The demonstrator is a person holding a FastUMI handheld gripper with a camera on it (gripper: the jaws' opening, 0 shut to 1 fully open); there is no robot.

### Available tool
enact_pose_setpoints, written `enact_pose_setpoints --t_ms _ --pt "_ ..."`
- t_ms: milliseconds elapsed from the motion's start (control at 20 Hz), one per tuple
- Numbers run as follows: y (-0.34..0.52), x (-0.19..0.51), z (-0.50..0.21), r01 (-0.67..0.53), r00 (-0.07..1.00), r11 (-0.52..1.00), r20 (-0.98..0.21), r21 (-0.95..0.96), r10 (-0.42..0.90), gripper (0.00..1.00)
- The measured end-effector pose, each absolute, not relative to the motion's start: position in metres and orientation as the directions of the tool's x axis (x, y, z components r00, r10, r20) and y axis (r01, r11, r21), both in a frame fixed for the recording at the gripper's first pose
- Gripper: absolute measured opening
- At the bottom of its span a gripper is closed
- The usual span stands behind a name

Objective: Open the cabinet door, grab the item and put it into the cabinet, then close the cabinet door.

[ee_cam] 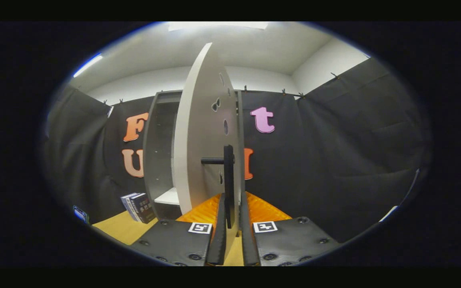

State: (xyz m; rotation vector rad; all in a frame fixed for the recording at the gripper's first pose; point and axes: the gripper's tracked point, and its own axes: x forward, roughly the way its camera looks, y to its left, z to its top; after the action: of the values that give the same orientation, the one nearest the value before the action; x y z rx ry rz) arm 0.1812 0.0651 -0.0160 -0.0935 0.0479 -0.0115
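Fingers [223, 224] clamped on black door handle [229, 176], gripper [232, 224] grasping it. Left to right: item, box [138, 207], upright on table [114, 229] beside cabinet [156, 152]; door [198, 132] swung wide open. Opening seems done; grabbing box, placing inside, closing door left.

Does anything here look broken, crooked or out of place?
Nothing stands out. The white cabinet door stands swung open, its black bar handle between the tool fingers. The dark box stands upright on the wooden table beside the grey cabinet.
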Motion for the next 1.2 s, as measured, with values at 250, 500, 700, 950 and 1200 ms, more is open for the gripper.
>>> enact_pose_setpoints --t_ms 250,500,700,950,1200 --pt "0.050 0.179 -0.014 0.038 0.998 0.997 -0.039 -0.074 -0.041 0.25" --pt "0.058 0.183 -0.014 -0.048 0.998 0.999 -0.030 -0.007 0.048 0.25" --pt "0.059 0.178 -0.015 -0.064 0.998 0.997 -0.025 0.041 0.065 0.25" --pt "0.040 0.162 -0.021 0.072 0.997 0.996 -0.047 0.060 -0.069 0.25" --pt "0.040 0.149 -0.011 0.150 0.989 0.987 0.008 0.050 -0.151 0.25"
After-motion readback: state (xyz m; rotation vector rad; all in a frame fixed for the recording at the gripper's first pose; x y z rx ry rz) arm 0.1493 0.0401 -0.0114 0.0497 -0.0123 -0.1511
